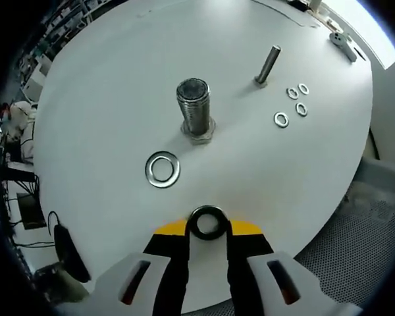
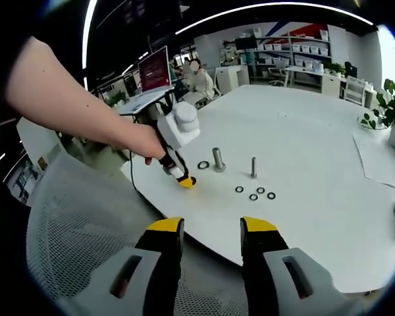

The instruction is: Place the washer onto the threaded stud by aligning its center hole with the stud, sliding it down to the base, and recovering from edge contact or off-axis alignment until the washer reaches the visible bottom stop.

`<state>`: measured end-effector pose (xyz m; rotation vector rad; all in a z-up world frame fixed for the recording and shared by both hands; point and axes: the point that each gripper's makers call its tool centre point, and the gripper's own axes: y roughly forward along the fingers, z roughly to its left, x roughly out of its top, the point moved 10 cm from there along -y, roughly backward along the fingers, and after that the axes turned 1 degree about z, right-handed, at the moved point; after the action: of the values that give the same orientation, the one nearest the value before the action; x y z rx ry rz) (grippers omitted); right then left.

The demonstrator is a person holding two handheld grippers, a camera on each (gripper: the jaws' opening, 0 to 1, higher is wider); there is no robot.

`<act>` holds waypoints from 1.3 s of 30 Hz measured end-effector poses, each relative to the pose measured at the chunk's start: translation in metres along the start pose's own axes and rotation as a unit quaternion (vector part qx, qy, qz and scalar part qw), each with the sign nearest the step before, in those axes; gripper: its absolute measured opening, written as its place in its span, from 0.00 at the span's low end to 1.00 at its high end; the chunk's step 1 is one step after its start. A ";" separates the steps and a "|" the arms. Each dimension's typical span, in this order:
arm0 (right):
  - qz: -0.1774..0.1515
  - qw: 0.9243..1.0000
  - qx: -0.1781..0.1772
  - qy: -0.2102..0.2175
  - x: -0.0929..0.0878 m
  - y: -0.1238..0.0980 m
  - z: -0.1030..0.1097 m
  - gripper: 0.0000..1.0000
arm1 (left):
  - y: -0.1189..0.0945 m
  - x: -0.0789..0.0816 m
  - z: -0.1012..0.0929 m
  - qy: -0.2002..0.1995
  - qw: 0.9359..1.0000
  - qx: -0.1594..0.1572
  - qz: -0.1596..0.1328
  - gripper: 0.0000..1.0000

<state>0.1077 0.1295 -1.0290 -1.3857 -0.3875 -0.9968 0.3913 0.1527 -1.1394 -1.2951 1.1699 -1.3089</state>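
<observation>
While left tongs (image 1: 209, 227) seemingly clamp washer (image 1: 208, 222) near table edge (image 1: 316, 230), right tongs (image 2: 210, 232) apart.

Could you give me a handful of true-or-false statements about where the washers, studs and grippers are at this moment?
1. The left gripper holds a dark washer between its jaws. True.
2. A silver washer already sits over the thick threaded stud. False: it lies flat on the table beside the stud.
3. Four small washers lie near the thin stud. True.
4. The right gripper grips a washer. False: its jaws are apart and empty.
</observation>
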 end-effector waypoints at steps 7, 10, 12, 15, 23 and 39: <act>0.002 1.000 0.004 -0.002 0.000 0.000 0.001 0.37 | 0.003 0.001 0.002 0.022 1.000 0.002 0.002 0.18; 0.003 1.000 0.004 -0.001 0.000 0.000 0.001 0.37 | -0.005 0.001 -0.005 0.030 1.000 0.003 -0.003 0.18; 0.003 1.000 0.005 -0.002 0.000 0.000 0.001 0.37 | -0.018 0.001 -0.015 0.040 0.999 0.005 -0.006 0.18; 0.004 1.000 0.005 -0.002 0.000 0.001 0.001 0.37 | -0.007 0.013 0.009 0.056 0.998 0.004 -0.009 0.19; 0.004 1.000 0.007 -0.002 0.000 0.000 0.001 0.37 | -0.037 0.028 0.007 0.104 0.994 0.008 -0.029 0.19; 0.003 1.000 0.009 -0.002 -0.001 0.001 0.001 0.37 | -0.066 0.072 0.014 0.151 0.986 0.014 -0.064 0.19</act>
<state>0.1080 0.1302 -1.0296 -1.3718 -0.3950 -0.9832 0.4047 0.0889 -1.0648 -1.1963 1.2852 -1.6527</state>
